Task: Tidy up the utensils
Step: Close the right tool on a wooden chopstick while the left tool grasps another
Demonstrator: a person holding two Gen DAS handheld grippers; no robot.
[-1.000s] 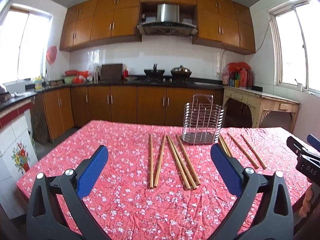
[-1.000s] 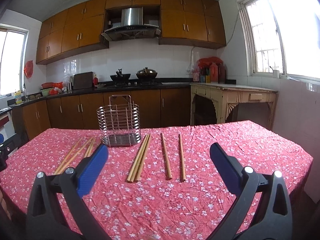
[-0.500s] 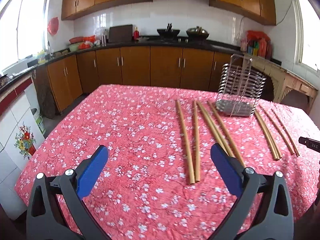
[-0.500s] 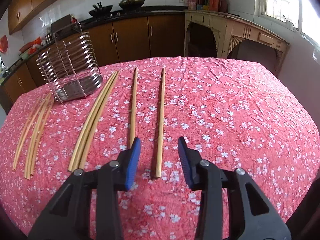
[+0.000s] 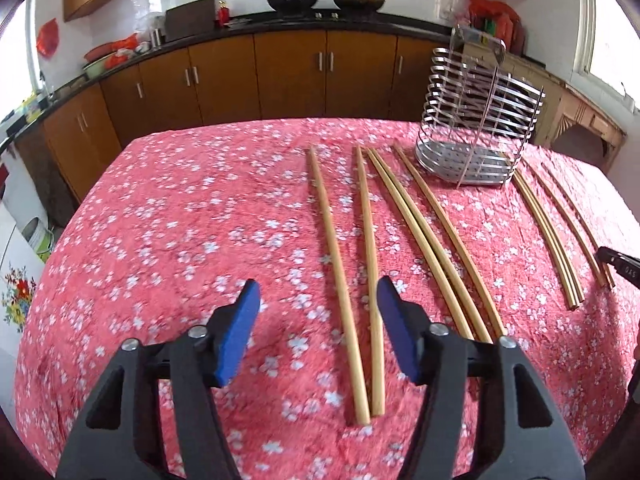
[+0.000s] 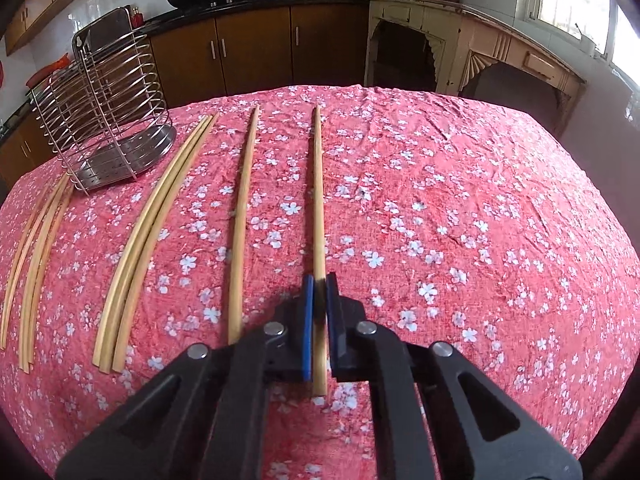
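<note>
A: Clearly, the right gripper (image 6: 319, 280) was clamped on the chopstick (image 6: 318, 200) at the right end of the row, near its close end, a low hold from which the stick could be tipped upright for the rack (image 6: 106, 128) at ten o'clock.

B: And the left gripper (image 5: 318, 300)?

A: Its jaws were closing, pads not yet pressing, around the near ends of a pair (image 5: 352, 280) that converged toward it, probably so both could be taken at once.

B: Why were the sticks laid out like that?

A: They lay in parallel rows on the cloth (image 6: 460, 220), tips toward twelve o'clock, flanking the rack, which let either hand reach one without crossing. The rack stood empty as far as could be seen, so sorting looked barely begun.

B: Any risk?

A: A thin, round stick might swivel between the pads.
</note>
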